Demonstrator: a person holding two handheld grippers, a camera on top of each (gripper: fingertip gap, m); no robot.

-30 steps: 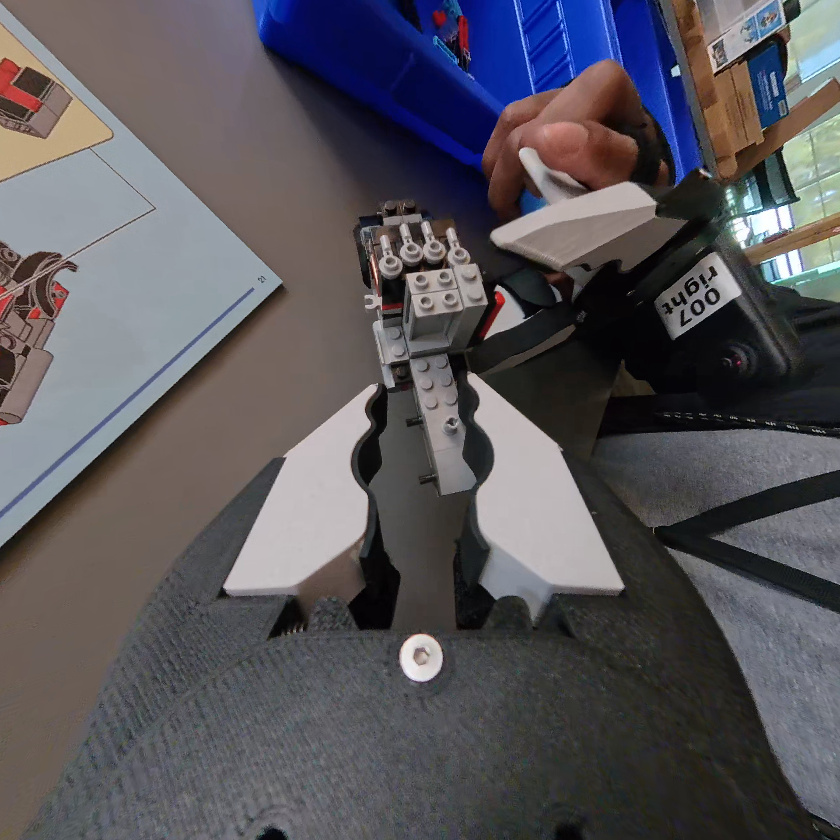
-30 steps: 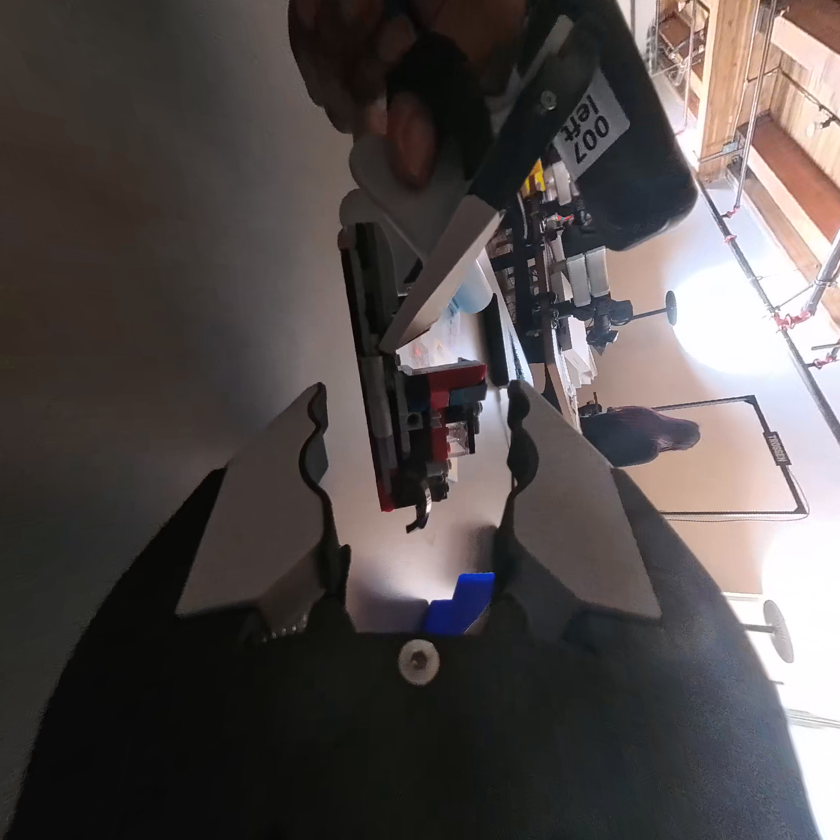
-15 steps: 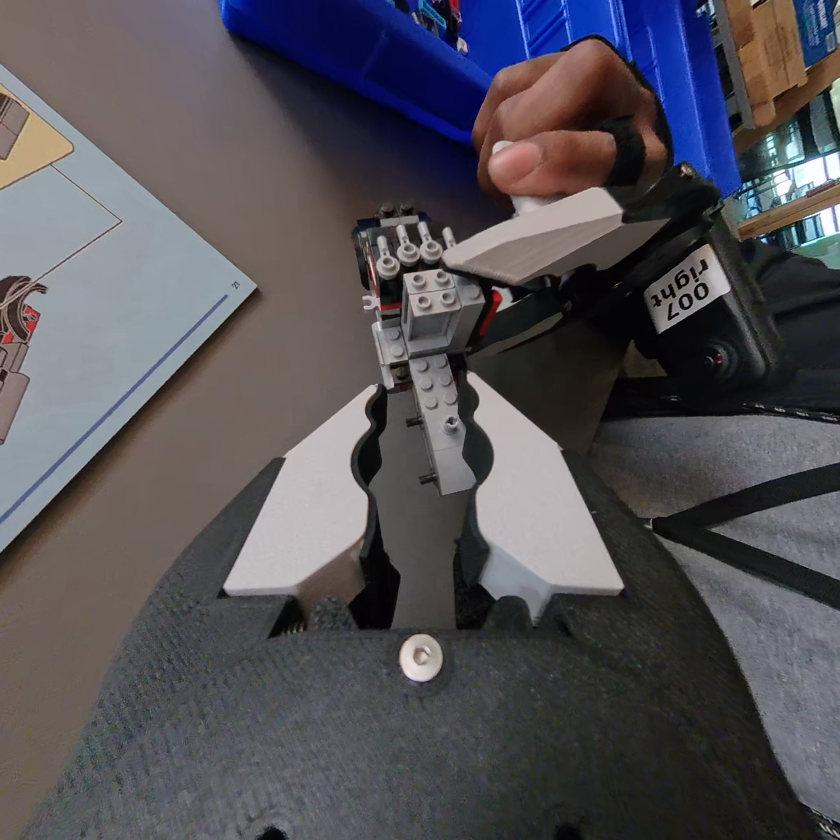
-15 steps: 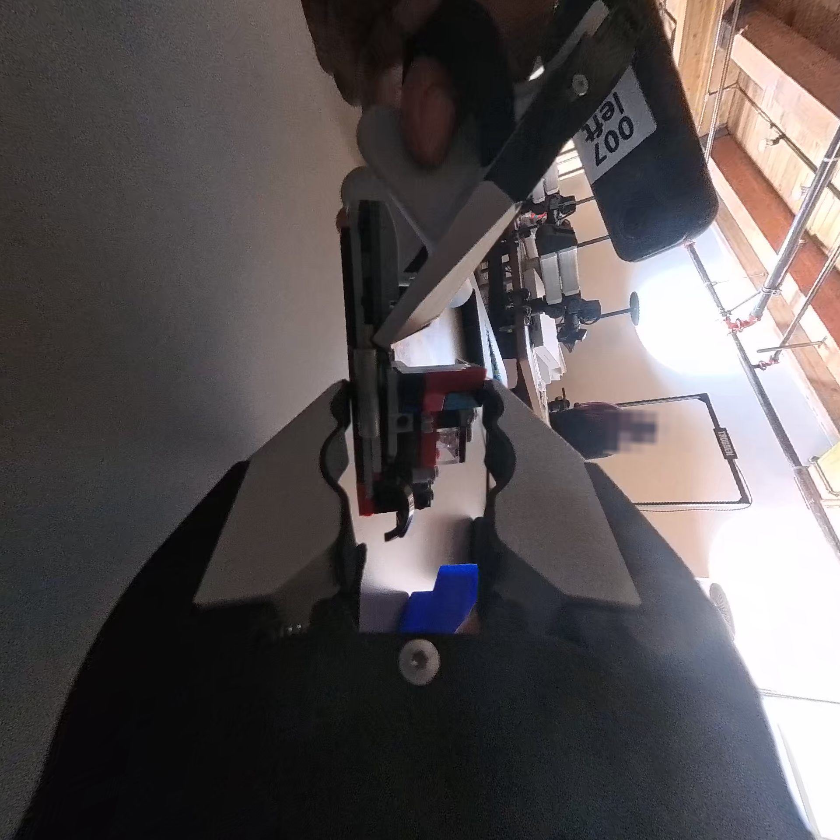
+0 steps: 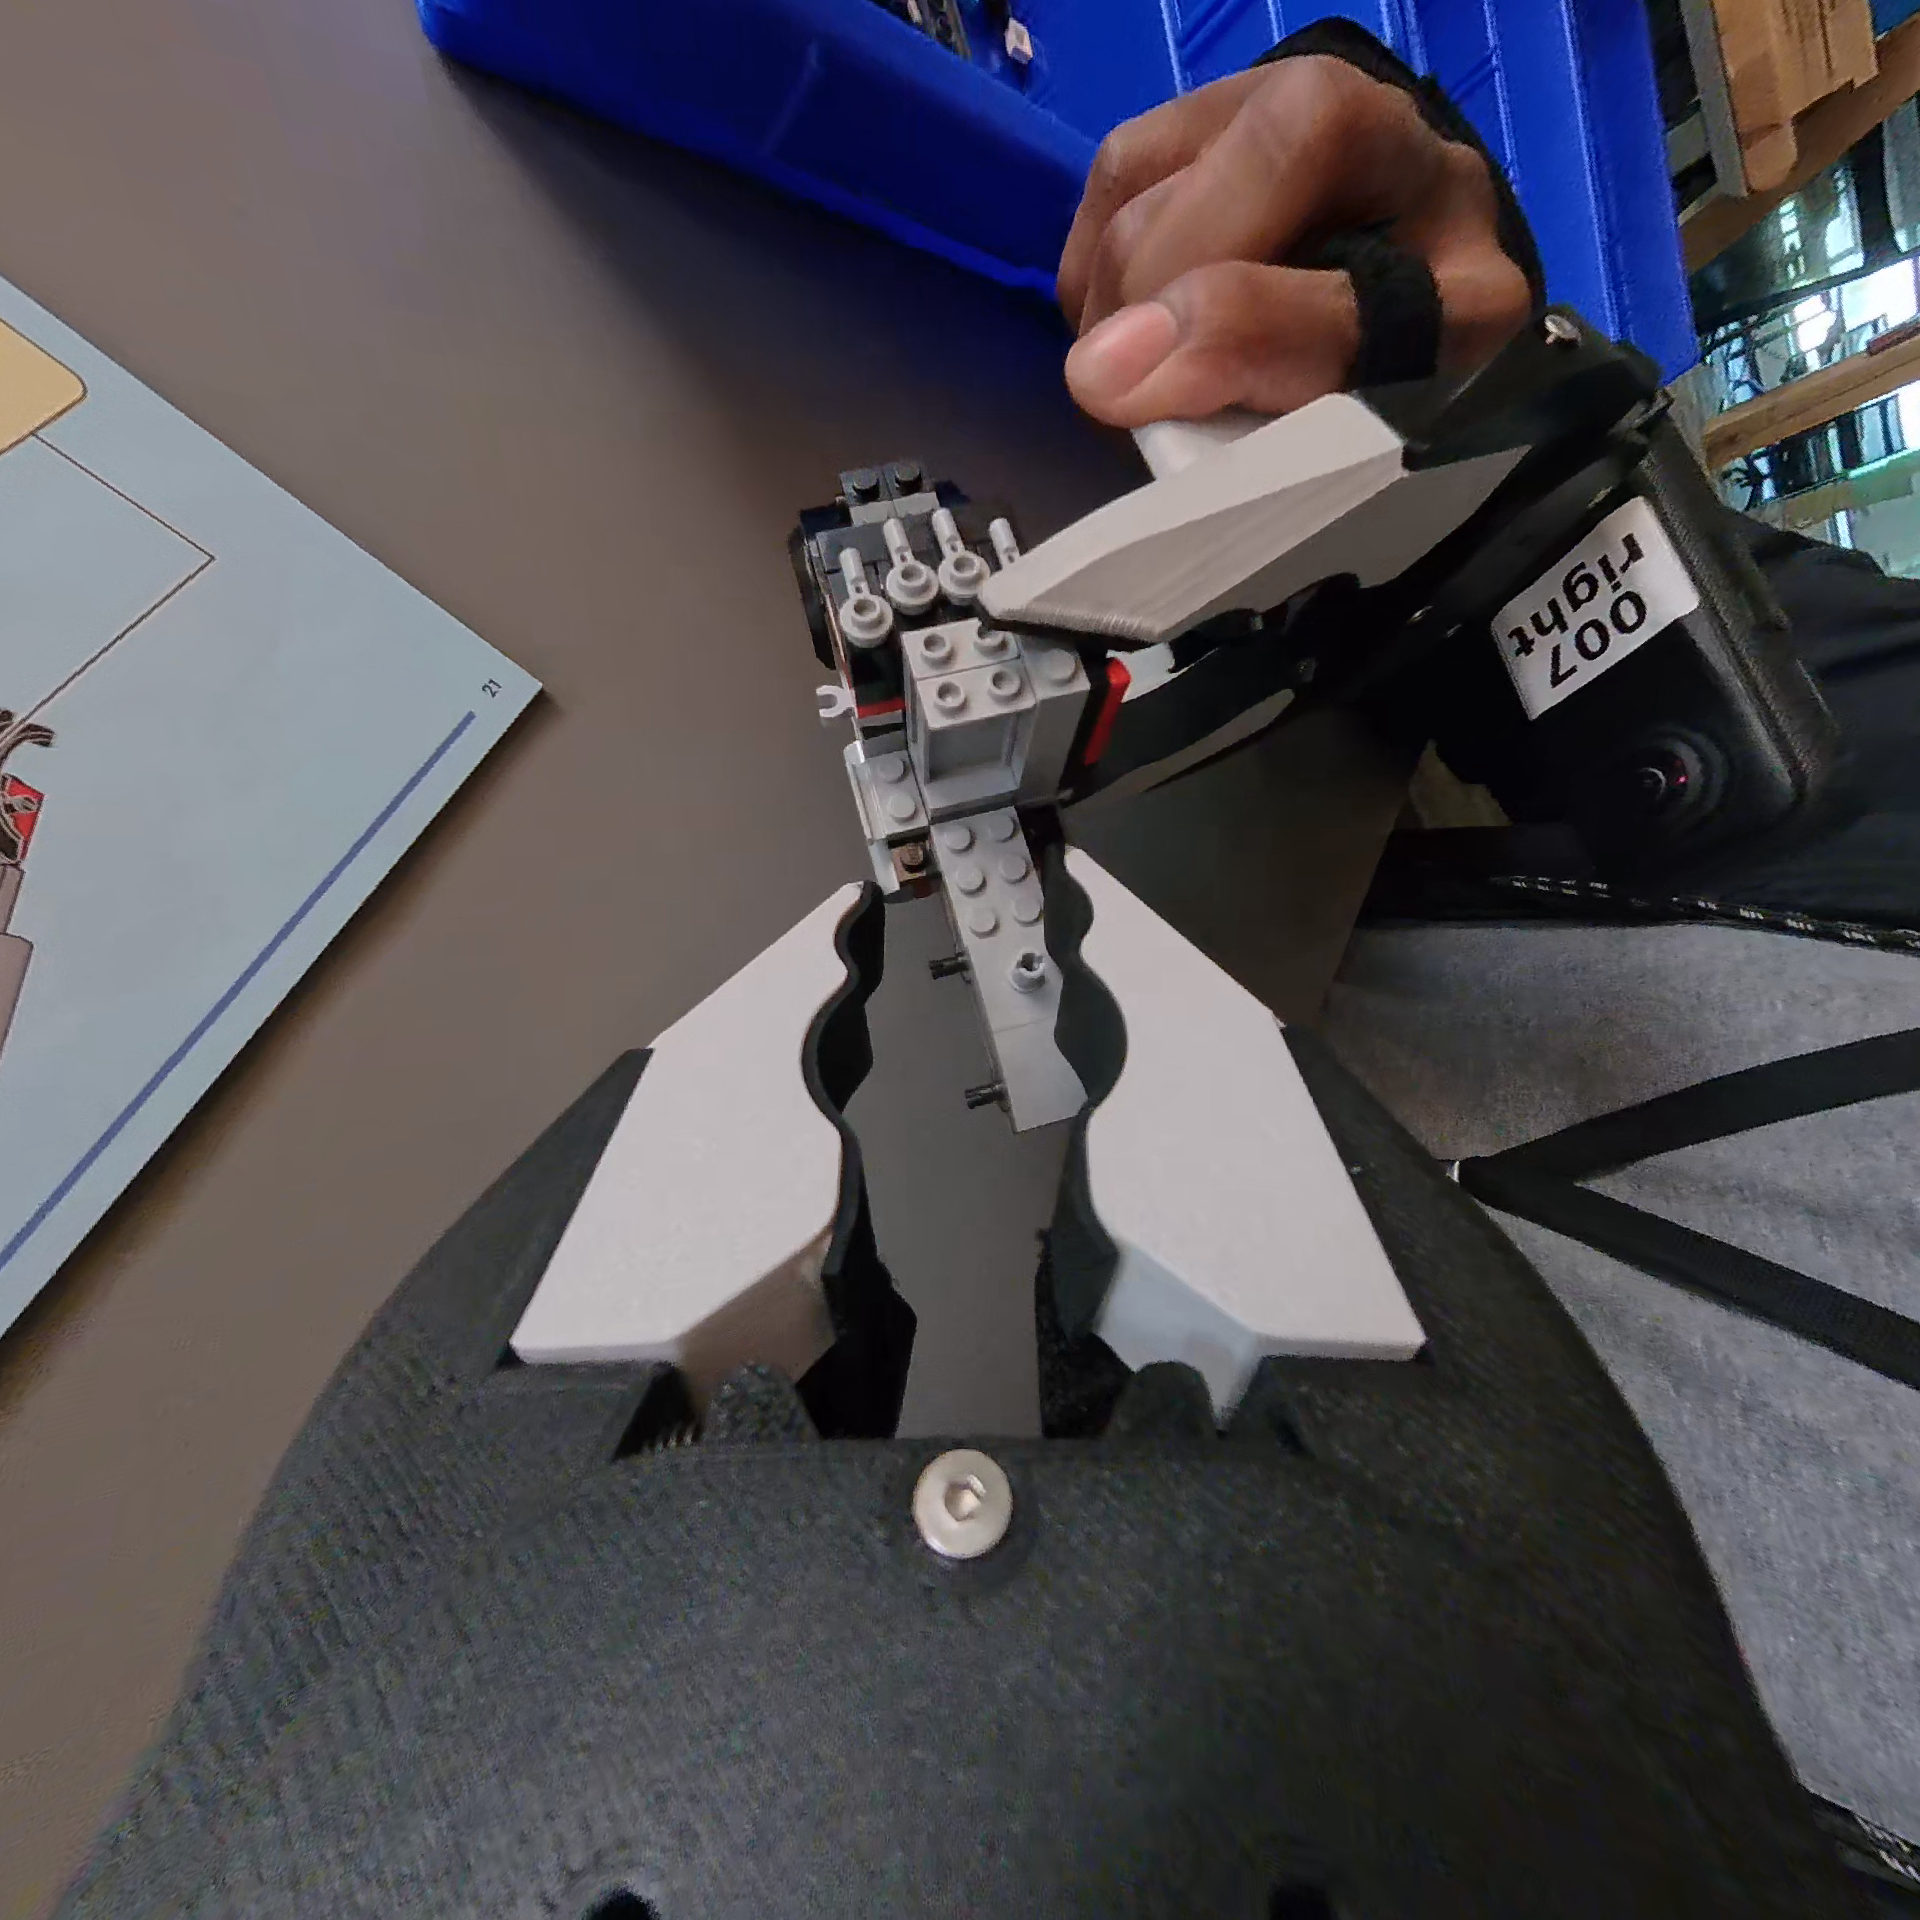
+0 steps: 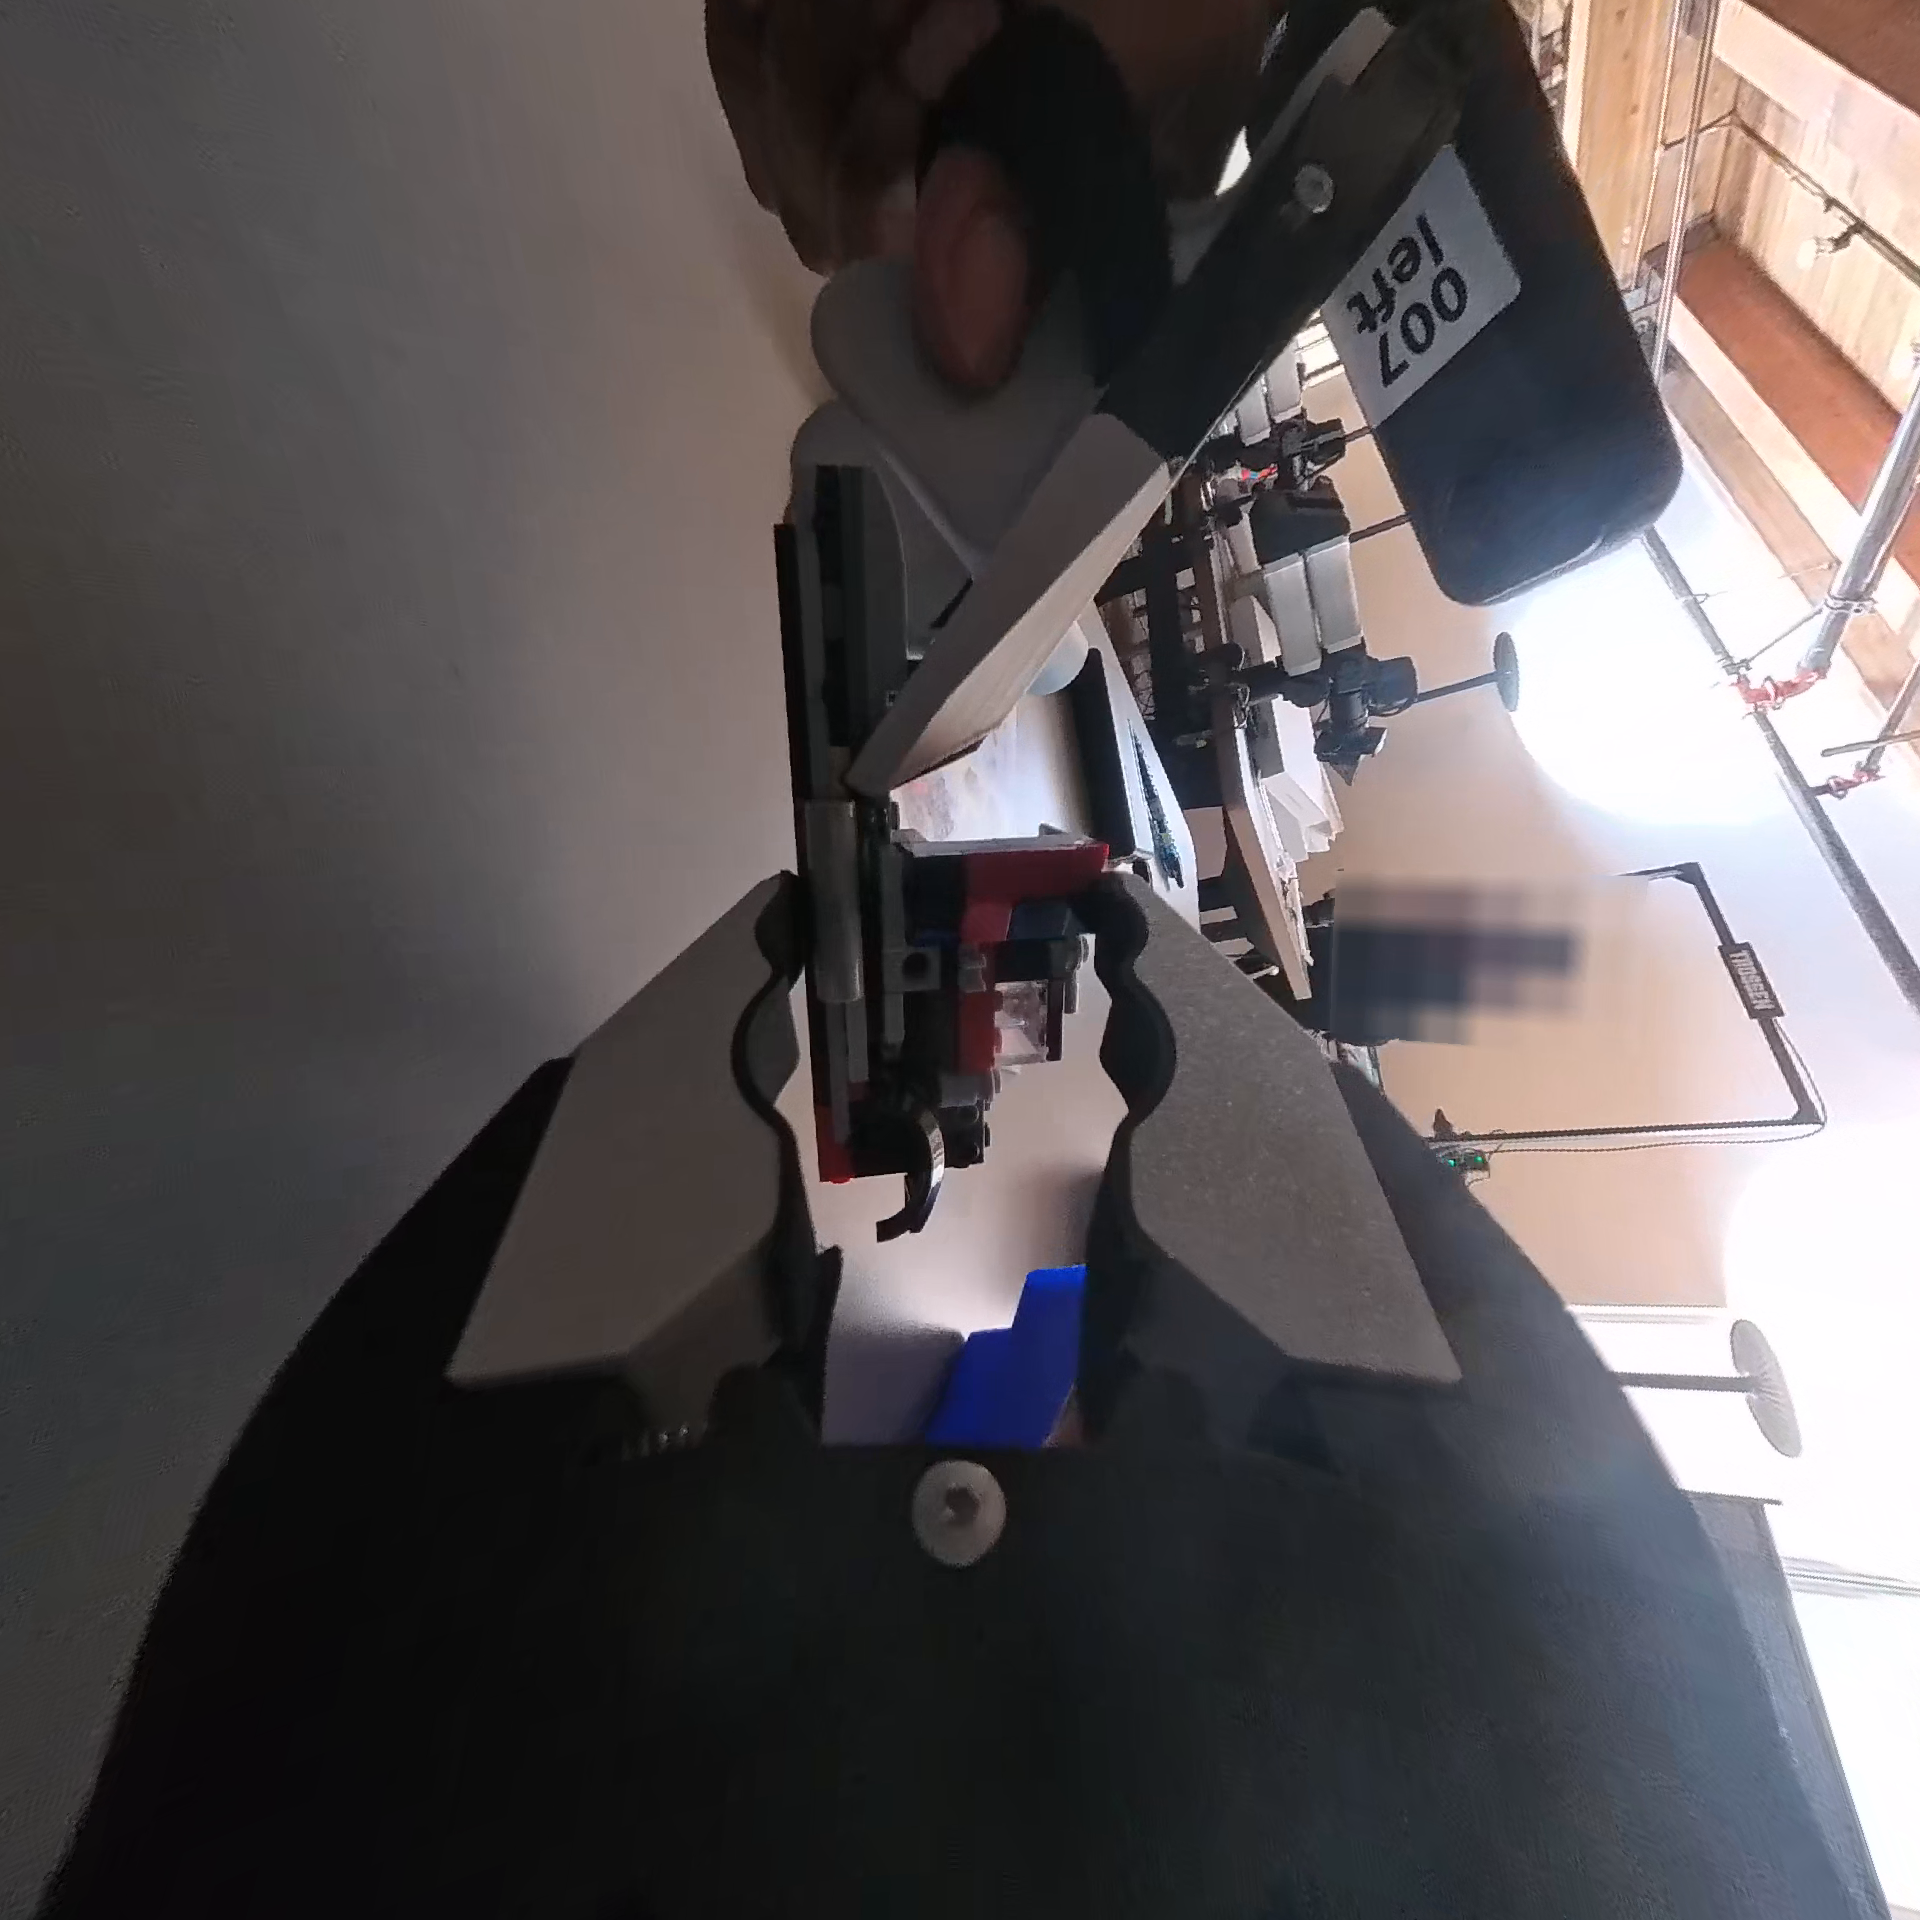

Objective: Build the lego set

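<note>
Both claws meet on my model [image 5: 961, 748]: left claw [image 5: 966, 904] clamps its grey tail, long axis running straight ahead; right claw [image 6: 940, 914], crossing from the right, pinches the cab, above the table [image 5: 468, 364].

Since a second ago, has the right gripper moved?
Yes. The right gripper came forward and closed around the lego model, which kept its place in that view.

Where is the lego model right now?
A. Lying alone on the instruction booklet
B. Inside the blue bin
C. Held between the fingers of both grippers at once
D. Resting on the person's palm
C: the left gripper pinches the lego model by its grey tail while the right gripper closes on its red-and-black end.
</note>
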